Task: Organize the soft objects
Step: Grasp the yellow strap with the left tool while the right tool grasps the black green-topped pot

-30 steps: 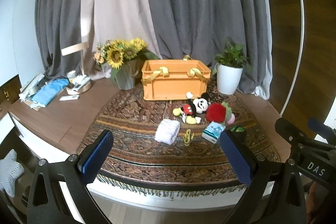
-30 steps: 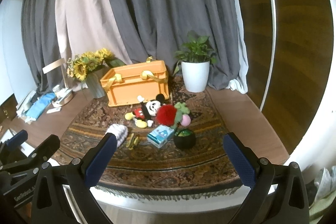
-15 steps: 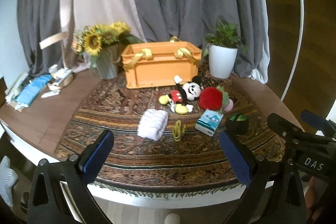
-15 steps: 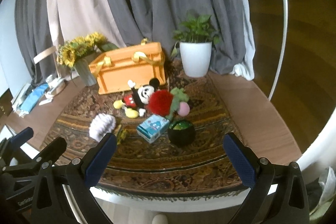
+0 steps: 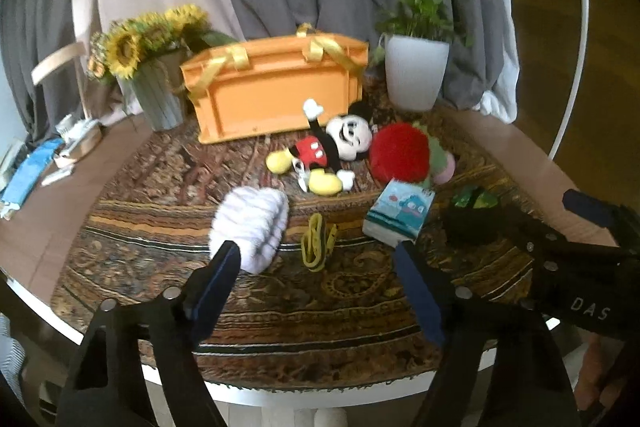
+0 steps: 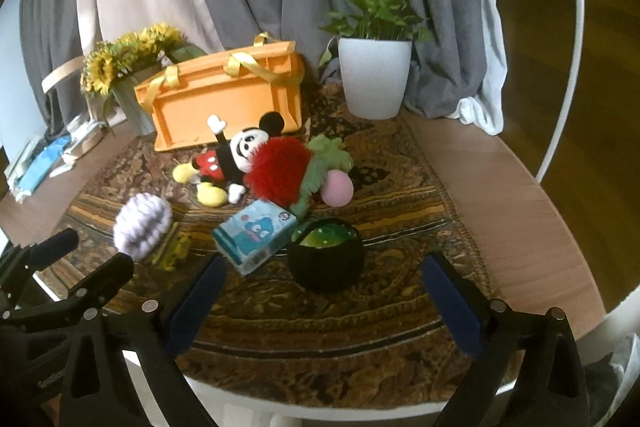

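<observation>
Both tongs, left [image 5: 316, 263] and right [image 6: 322, 281], gape empty; ahead of the left, a fluffy white knitted bundle [image 5: 251, 227] looks light, squashy, best pinched mid-body.

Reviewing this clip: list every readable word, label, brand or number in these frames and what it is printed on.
"DAS": white letters on the black body of the right gripper, seen in the left wrist view.
Small blue-and-white cartoon box: print on it too blurred to read.
White printing on the black body of the left gripper, at the right wrist view's lower left edge: unreadable.
Nothing else legible.
</observation>
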`<state>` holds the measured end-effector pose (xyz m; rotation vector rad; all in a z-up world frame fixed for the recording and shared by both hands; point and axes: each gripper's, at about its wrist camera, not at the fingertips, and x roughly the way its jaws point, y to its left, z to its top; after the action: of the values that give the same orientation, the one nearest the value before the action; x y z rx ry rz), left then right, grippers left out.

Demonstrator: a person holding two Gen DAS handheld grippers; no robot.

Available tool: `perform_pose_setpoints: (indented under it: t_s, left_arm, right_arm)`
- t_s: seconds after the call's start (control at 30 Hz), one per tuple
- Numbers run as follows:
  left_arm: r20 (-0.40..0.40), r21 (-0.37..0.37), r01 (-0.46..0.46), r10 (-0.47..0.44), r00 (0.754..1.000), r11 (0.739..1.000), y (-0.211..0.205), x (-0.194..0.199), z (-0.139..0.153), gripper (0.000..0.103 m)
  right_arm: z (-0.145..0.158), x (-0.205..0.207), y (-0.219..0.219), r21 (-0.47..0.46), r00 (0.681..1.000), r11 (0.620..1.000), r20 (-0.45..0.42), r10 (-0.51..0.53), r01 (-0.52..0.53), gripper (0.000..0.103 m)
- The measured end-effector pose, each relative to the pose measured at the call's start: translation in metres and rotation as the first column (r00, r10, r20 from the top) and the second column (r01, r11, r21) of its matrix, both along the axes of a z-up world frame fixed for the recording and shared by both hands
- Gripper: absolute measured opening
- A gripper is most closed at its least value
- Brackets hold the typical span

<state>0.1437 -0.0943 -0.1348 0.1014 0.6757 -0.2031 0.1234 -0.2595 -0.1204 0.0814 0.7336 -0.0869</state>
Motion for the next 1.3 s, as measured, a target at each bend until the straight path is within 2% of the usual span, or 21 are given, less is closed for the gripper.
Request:
perform_pose_setpoints:
  t_s: [0.3, 0.53, 0.73, 0.83, 0.9, 1.13, 1.3]
  left_arm:
    - [-0.081, 0.009, -0.004, 0.005, 0.997, 1.0, -0.006, 0.039, -0.041, 0.061]
    - [-0.121, 0.011, -0.003, 0.004, 0.993, 1.0, -0.009, 0.061, -0.059, 0.054]
    - [-0.174, 0.003, 0.007, -0.007, 0.985, 1.0, -0.01, 0.075, -0.071, 0.039]
    - [-0.187, -0.005, 0.002, -0.003, 0.982, 1.0, -0.009, 0.078, -0.074, 0.031]
    - [-0.185, -0.006, 0.005, -0.007, 0.983, 1.0, -0.008, 0.078, -0.075, 0.029]
    - [-0.17, -0.026, 0.027, -0.031, 0.985, 0.999, -0.007, 0.072, -0.07, 0.027]
    - [-0.143, -0.059, 0.027, -0.035, 0.989, 0.998, -0.002, 0.059, -0.05, 0.026]
  right_arm:
    - [-0.03, 0.03, 0.002, -0.024, 1.0, 1.0, -0.027, 0.016, -0.017, 0.093]
    - [-0.046, 0.048, -0.003, 0.014, 0.998, 1.0, -0.058, -0.003, 0.004, 0.086]
    - [-0.056, 0.055, -0.002, 0.028, 0.996, 1.0, -0.086, -0.003, 0.006, 0.077]
    - [-0.058, 0.056, 0.0, 0.029, 0.996, 1.0, -0.091, -0.004, 0.007, 0.068]
    - [-0.059, 0.056, 0.0, 0.022, 0.996, 1.0, -0.093, -0.009, 0.011, 0.065]
    - [-0.052, 0.05, 0.001, 0.038, 0.997, 0.999, -0.081, -0.005, 0.008, 0.065]
    - [-0.034, 0.036, 0.006, 0.056, 0.999, 0.998, -0.051, 0.006, -0.003, 0.065]
